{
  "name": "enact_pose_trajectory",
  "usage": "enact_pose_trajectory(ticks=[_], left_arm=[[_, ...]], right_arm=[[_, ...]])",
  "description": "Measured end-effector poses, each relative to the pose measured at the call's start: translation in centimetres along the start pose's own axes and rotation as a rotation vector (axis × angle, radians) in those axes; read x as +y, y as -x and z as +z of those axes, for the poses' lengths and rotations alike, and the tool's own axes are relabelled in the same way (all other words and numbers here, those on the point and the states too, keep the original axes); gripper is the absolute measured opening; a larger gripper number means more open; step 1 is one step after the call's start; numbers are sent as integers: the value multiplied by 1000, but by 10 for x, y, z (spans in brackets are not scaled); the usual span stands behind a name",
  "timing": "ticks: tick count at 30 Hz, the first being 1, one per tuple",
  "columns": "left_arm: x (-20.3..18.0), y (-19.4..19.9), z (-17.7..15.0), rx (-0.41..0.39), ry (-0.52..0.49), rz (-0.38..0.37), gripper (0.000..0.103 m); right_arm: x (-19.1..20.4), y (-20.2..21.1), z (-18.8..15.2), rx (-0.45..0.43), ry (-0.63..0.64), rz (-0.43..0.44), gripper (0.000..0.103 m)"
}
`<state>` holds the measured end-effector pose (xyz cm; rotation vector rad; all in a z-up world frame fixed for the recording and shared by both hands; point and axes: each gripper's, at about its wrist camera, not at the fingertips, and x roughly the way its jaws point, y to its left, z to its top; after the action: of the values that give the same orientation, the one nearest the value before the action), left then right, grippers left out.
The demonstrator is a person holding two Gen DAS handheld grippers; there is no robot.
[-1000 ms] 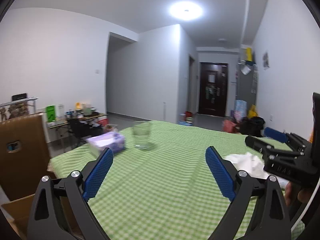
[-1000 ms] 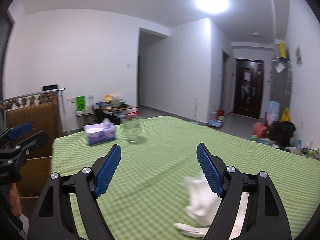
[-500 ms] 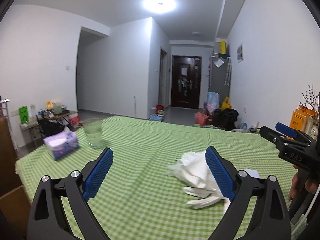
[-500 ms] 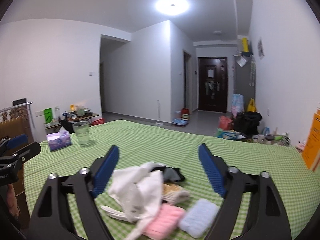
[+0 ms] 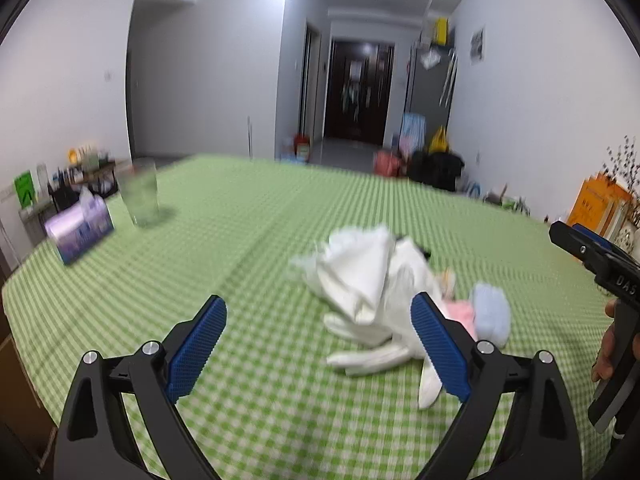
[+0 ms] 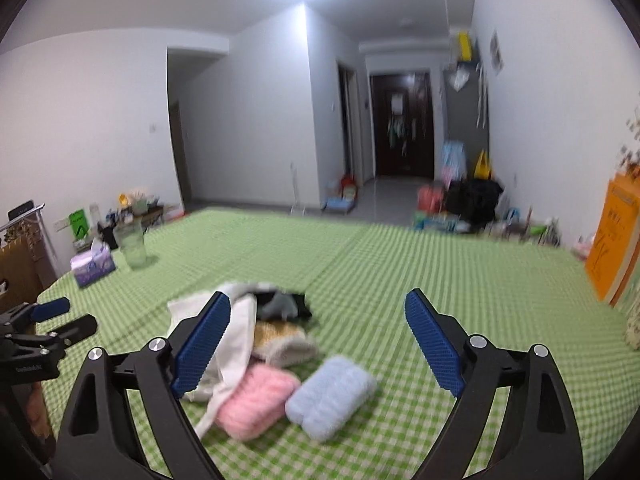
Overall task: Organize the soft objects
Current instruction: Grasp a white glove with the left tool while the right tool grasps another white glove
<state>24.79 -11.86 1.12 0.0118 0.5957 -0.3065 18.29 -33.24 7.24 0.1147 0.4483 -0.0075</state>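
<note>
A heap of soft things lies on the green checked tablecloth (image 5: pixel 248 248): a crumpled white cloth with white gloves (image 5: pixel 360 276), a pink roll (image 6: pixel 256 404), a light blue roll (image 6: pixel 332 396), a tan sock (image 6: pixel 280 340) and a dark piece (image 6: pixel 284 306). My left gripper (image 5: pixel 318 312) hangs open just short of the heap, its right finger in front of the white cloth. My right gripper (image 6: pixel 318 304) hovers over the near side of the heap; its jaws are opening and grip nothing. Each gripper shows at the edge of the other's view.
A purple tissue box (image 5: pixel 80 232) and a drinking glass (image 5: pixel 140 192) stand at the table's far left corner. An orange box (image 6: pixel 616 240) stands at the right edge. Bags and clutter lie on the floor beyond the table's far edge.
Both views have swung right and tipped down, so the heap moved from the right edge toward the middle. The tissue box and glass slid left. The right jaws stand a little wider.
</note>
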Motion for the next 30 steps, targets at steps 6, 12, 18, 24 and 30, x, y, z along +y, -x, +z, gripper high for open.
enact_pose_trajectory(ticks=[6, 12, 18, 24, 30], left_arm=[[-15, -31, -18, 98, -33, -24, 90], [-32, -57, -21, 166, -23, -116, 90], [-44, -91, -16, 221, 47, -182, 47], [-44, -98, -18, 232, 49, -266, 1], [-25, -60, -2, 115, 72, -312, 0]], right_arm=[[-11, -44, -13, 182, -57, -22, 71], [-16, -64, -25, 228, -79, 4, 51], [-18, -75, -30, 240, -90, 40, 47], [-5, -81, -30, 258, -62, 141, 38], [33, -101, -29, 324, 3, 241, 37]])
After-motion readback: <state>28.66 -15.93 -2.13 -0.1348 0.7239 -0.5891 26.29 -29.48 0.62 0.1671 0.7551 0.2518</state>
